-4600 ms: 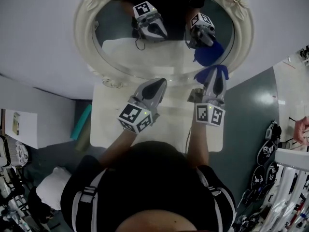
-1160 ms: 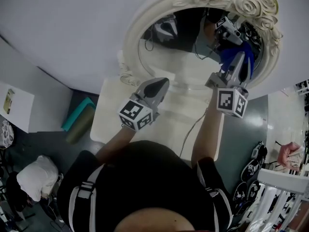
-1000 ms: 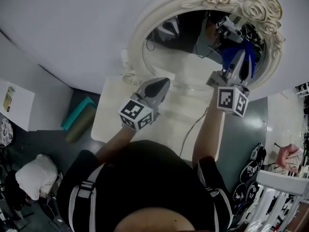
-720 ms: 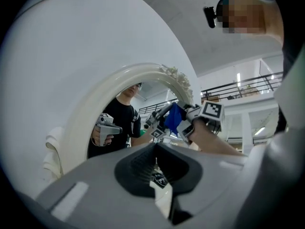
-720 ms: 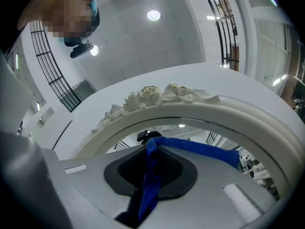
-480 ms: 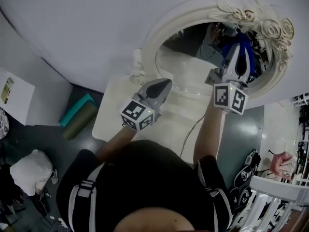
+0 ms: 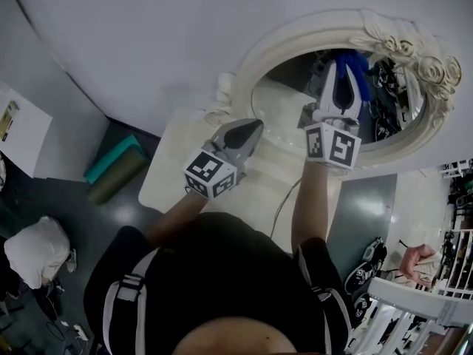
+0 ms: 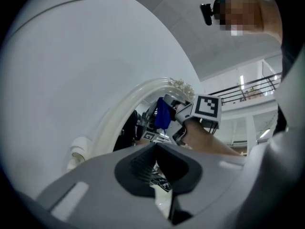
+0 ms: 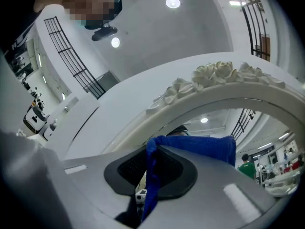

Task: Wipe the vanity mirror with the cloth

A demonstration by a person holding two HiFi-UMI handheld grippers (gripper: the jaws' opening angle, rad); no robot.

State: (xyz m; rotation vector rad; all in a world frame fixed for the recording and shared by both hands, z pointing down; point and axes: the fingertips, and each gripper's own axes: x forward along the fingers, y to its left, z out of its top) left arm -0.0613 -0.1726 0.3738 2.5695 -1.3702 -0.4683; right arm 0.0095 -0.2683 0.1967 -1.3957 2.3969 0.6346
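Note:
An oval vanity mirror with a cream frame (image 7: 251,65) carved with roses (image 9: 217,73) stands against the white wall at the back of a cream table (image 7: 166,176). My right gripper (image 7: 342,69) is shut on a blue cloth (image 7: 353,63) (image 9: 200,144) and holds it high against the mirror glass (image 7: 284,106), near the rose carving. The cloth folds over the jaw tips and hangs between them. My left gripper (image 7: 247,128) (image 8: 155,149) is shut with nothing in it and hovers over the table in front of the mirror's lower left edge.
A grey cable (image 7: 281,198) trails across the table under my right arm. On the dark floor to the left lie a teal roll (image 7: 111,161) and a white bundle (image 7: 33,246). White racks (image 7: 421,302) stand at the right.
My right gripper has carried the blue cloth up and to the left across the glass, from the lower right edge to the upper part. The left gripper has stayed in place.

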